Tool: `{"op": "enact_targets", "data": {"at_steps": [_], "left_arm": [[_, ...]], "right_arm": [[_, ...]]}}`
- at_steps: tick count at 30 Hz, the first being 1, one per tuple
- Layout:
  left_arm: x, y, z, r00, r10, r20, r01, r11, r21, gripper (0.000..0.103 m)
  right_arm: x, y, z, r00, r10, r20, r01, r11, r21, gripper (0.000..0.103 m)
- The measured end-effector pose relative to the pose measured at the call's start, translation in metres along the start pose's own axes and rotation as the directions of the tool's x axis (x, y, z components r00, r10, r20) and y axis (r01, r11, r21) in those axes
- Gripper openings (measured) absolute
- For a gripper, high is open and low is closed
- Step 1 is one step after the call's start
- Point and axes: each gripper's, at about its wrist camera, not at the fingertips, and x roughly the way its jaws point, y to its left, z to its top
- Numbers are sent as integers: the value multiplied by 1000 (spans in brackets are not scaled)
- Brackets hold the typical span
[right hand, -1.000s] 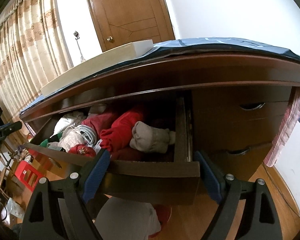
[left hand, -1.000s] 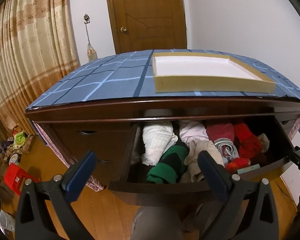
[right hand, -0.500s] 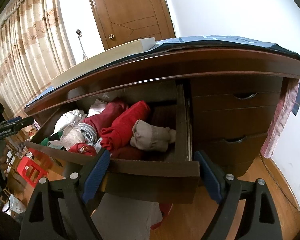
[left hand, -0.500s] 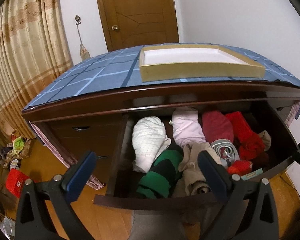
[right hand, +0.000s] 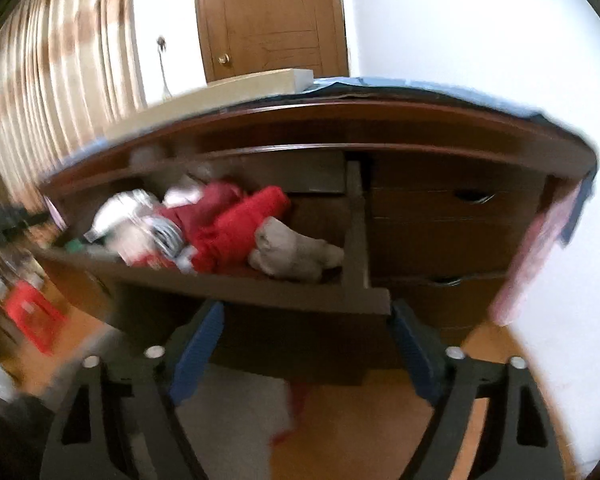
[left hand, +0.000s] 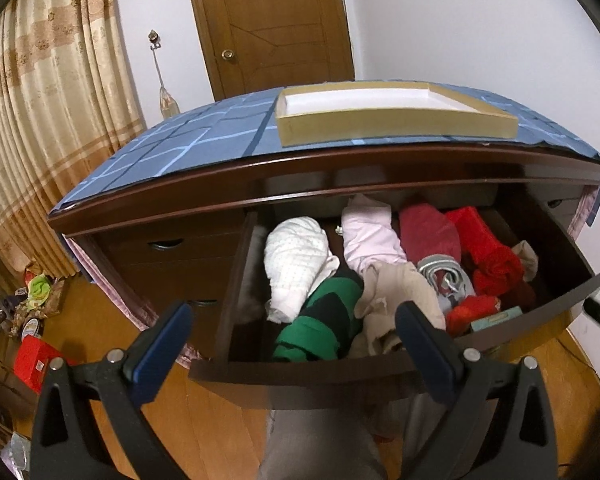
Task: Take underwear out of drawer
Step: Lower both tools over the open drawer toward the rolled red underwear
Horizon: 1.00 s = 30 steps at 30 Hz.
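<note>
The drawer (left hand: 400, 364) stands pulled out of the dresser (left hand: 340, 168), so the opening step looks done; nothing has been lifted out yet. The underwear lies inside as rolled bundles: a white roll (left hand: 296, 256) at the left, a green-and-black roll (left hand: 324, 320) near the front, a pink one (left hand: 372, 236) behind it, a beige piece (left hand: 396, 300) at the near middle, red rolls (left hand: 488, 248) to the right, and a grey-beige roll (right hand: 292, 252) at the far right end. Which piece is meant I cannot tell.

The left gripper (left hand: 296, 336) hangs above the drawer's front edge with its jaws wide apart and nothing between them. The right gripper (right hand: 304, 340) sits near the drawer's right front corner; its jaws are closing, with only the drawer front seen between them and no cloth touched. That view is blurred.

Still to do: reach in, pinch a bundle, and lift it clear.

Room to move is fair from above and in front. The dresser top overhangs the far part of the drawer, so far bundles sit under a lip. The front panel and the right side wall (right hand: 354, 232) are the edges to clear. A tray (left hand: 396, 120) rests on the blue cloth (left hand: 188, 148) on top.
</note>
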Motion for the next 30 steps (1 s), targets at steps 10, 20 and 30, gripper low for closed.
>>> {"op": "enact_targets", "data": {"at_steps": [10,20,30], "left_arm": [[19,-4,5,997,-59,-38,58,997,-43,103],[50,-17,6,993,-33,-112,33,999,-2,102],[85,-13,3,975,-19,-220,14,1000,-25,103]], "right_arm": [[-20,9,35,992,40,121,-51,995,86,55],[56,35,52,994,6,-113,-2,999,37,46],[78,35,50,973,-45,-229,56,997,44,46]]}}
